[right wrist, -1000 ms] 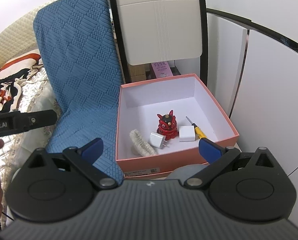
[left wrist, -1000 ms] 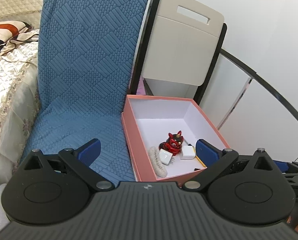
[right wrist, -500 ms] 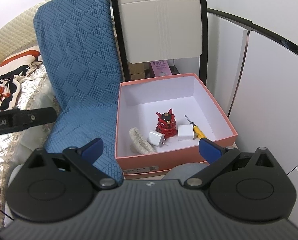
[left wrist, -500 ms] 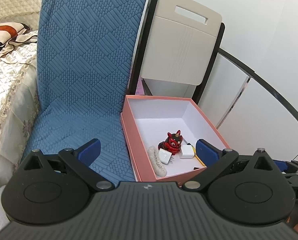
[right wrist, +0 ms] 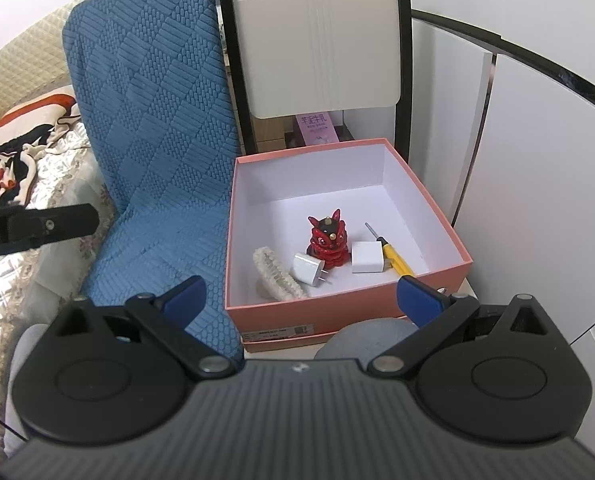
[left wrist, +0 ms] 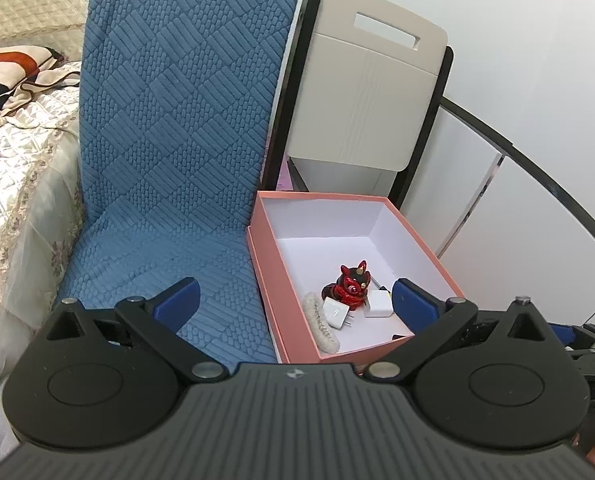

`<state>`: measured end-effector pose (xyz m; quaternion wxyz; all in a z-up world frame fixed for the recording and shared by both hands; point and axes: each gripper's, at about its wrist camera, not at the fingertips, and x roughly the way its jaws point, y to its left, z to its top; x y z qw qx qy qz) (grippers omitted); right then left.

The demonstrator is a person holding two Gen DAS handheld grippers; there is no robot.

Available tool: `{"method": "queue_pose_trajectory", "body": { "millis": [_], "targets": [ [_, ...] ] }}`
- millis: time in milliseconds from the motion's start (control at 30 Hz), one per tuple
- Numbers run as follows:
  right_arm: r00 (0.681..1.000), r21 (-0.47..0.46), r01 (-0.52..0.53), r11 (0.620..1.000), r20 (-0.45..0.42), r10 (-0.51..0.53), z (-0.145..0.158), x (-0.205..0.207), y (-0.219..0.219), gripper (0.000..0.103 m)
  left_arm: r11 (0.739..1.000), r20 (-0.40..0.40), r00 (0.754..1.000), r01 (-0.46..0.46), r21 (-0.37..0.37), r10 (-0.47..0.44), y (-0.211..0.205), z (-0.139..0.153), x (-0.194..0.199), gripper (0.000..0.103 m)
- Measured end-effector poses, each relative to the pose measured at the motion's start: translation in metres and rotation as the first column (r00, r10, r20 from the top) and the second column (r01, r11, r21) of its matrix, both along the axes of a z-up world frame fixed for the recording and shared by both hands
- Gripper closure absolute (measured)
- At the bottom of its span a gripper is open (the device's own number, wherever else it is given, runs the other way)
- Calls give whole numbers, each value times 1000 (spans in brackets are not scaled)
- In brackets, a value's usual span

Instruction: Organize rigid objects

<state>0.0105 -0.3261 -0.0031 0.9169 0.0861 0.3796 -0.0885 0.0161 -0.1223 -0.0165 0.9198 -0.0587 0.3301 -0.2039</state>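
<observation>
Looks pretty much done to me: the red figurine (right wrist: 328, 237), two white chargers (right wrist: 309, 269), screwdriver (right wrist: 393, 256) and fuzzy clip (right wrist: 277, 274) all sit in the pink box (right wrist: 337, 314) just ahead of both tongs (right wrist: 302, 295), left tongs (left wrist: 295, 304) included, spread apart and empty.

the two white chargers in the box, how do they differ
The left charger shows its metal prongs and lies tilted; the right charger shows none and sits squarer. The left one lies by the brush, the right one against the screwdriver. Both are white cubes flanking the red figurine.
</observation>
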Motion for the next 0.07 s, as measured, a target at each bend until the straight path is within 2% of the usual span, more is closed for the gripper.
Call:
{"method": "queue_pose_trajectory", "body": {
  "millis": [67],
  "targets": [
    [1000,-1,0,1000,2,0,1,0,2,0,1000,1,1000,-3,-1,3,1,0,0,0]
  ]
}}
